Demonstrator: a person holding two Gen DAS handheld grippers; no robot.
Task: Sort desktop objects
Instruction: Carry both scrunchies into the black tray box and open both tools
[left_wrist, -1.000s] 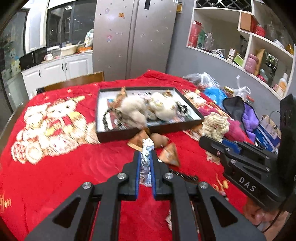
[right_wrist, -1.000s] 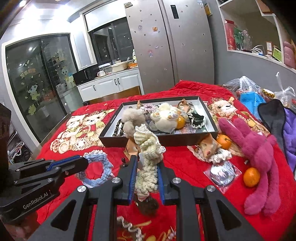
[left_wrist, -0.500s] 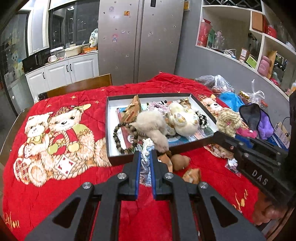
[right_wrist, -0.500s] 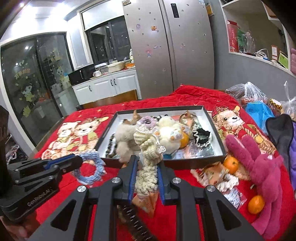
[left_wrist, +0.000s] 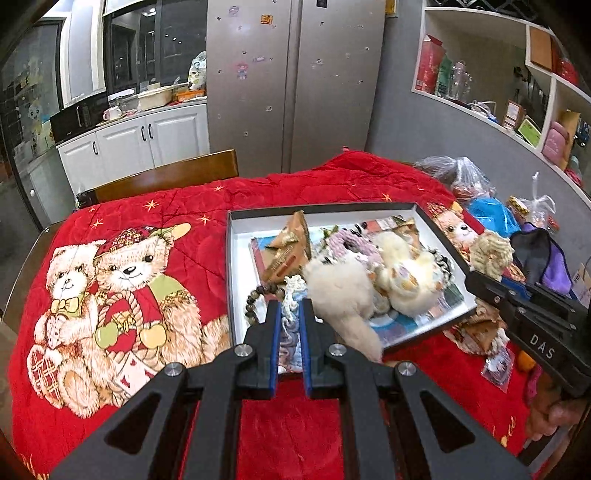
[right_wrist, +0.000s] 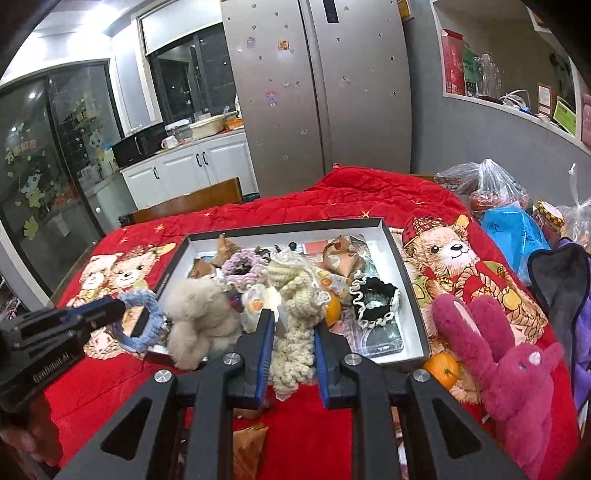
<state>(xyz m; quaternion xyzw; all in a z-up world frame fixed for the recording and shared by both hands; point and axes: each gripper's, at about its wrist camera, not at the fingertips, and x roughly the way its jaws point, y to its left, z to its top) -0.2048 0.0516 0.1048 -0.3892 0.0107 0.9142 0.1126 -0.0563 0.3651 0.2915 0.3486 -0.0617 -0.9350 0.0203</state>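
A black box with a white inside (left_wrist: 232, 258) (right_wrist: 413, 317) lies on the red blanket, full of small items. My left gripper (left_wrist: 290, 314) is shut on a blue-and-white knitted ring (left_wrist: 290, 325), held over the box's near left edge; the ring also shows in the right wrist view (right_wrist: 142, 321). My right gripper (right_wrist: 291, 321) is shut on a cream crocheted scrunchie (right_wrist: 295, 306), held above the box's near edge; it also shows in the left wrist view (left_wrist: 489, 253). A beige fluffy toy (left_wrist: 343, 291) (right_wrist: 199, 314) hangs over the near wall.
A magenta plush rabbit (right_wrist: 498, 354) and an orange (right_wrist: 441, 365) lie right of the box. Plastic bags (right_wrist: 495, 192) and a dark purple pouch (left_wrist: 543, 254) sit at the far right. A wooden chair back (left_wrist: 166, 177) stands behind the table. A brown packet (right_wrist: 251, 439) lies near me.
Both grippers have moved forward toward the box with their loads still held. The box now sits closer and lower in both views.
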